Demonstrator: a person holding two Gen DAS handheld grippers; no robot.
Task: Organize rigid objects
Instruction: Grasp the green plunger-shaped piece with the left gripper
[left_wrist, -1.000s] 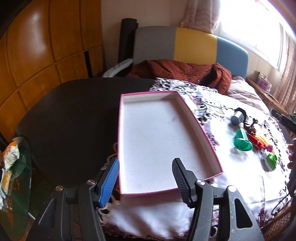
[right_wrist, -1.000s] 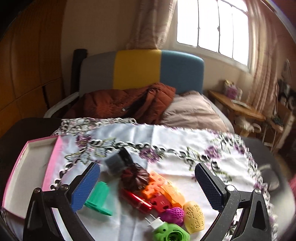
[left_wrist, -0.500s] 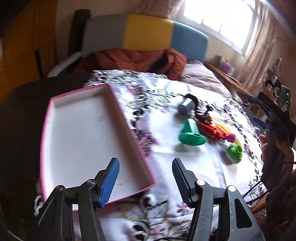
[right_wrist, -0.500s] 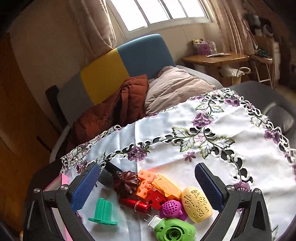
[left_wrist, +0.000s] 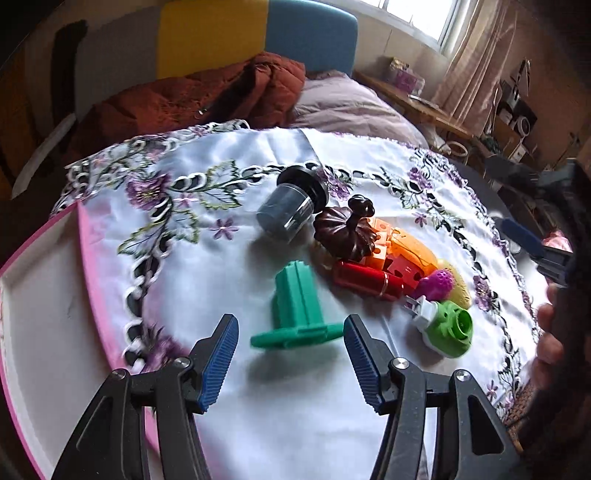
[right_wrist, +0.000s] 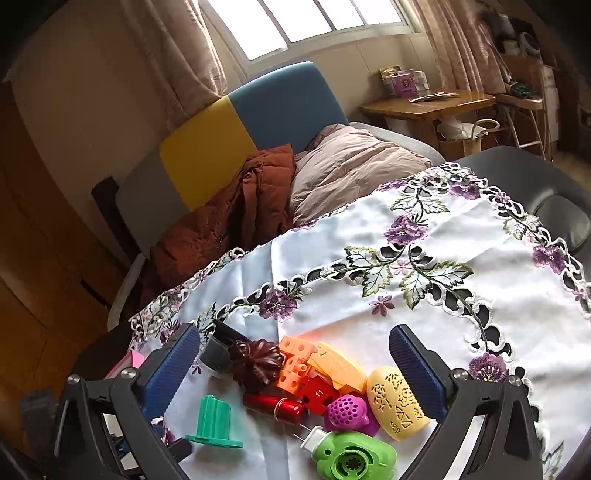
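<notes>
Toys are heaped in one tight cluster on the embroidered cloth (left_wrist: 207, 280) that covers the bench: a brown pumpkin (left_wrist: 345, 232), orange blocks (right_wrist: 299, 360), a red tube (left_wrist: 365, 278), a purple ball (right_wrist: 349, 410), a yellow egg (right_wrist: 397, 402) and a green plug-in piece (left_wrist: 445, 326), each touching its neighbours. A dark jar (left_wrist: 291, 205) is laid on its side just beside the pumpkin, and a green spool (left_wrist: 297, 306) is stood on its flange slightly apart, which makes it the easiest to take. The pink-edged box (left_wrist: 40, 295) is set open at the cloth's left, presumably to receive them; nothing is seen in the part shown. The left tongs (left_wrist: 290, 360) are spread wide and lined up on the spool's flange, apparently for a first pick. The right tongs (right_wrist: 295, 371) are likewise spread, held over the heap, with nothing pinched.
</notes>
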